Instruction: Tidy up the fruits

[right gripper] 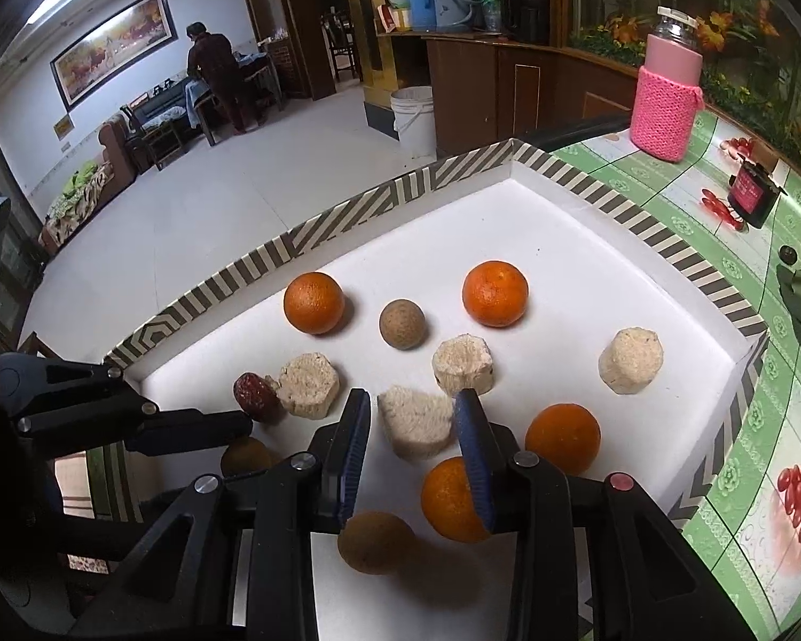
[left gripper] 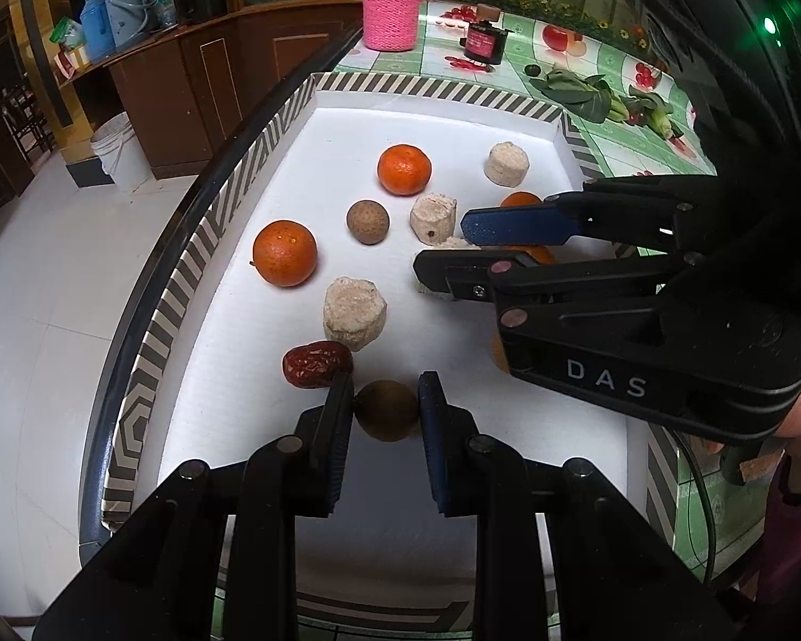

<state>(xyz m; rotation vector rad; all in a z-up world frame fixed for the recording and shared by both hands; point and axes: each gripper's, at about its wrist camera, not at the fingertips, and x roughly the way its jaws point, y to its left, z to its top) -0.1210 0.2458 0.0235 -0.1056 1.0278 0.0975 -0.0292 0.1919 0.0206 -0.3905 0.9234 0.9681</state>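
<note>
Fruits lie scattered in a white tray (left gripper: 347, 91) with a striped rim, set on the green-patterned counter (left gripper: 609, 61).

Left tongs (left gripper: 385, 400): apart, straddling a brown longan (left gripper: 385, 408) at 6 o'clock of the left wrist view; whether the pads touch it cannot be told. A red date (left gripper: 315, 364) sits just beside the left pad at 10 o'clock of the longan, touching a pale cut block (left gripper: 353, 312).

Right tongs (right gripper: 412, 416): apart, straddling a pale half-round piece (right gripper: 414, 419). An orange (right gripper: 448, 499) lies partly behind the right pad, and a second longan (right gripper: 375, 542) lies below the left pad.

Open floor of the tray: a bare band along the far rim at 12 o'clock of the left wrist view, beyond an orange (left gripper: 404, 169) and a pale block (left gripper: 506, 163). The left rim runs near another orange (left gripper: 284, 252).

Outside the tray, a pink knit-sleeved bottle (left gripper: 391, 2) and leafy greens (left gripper: 587, 93) rest on the counter, well apart from the tongs.
</note>
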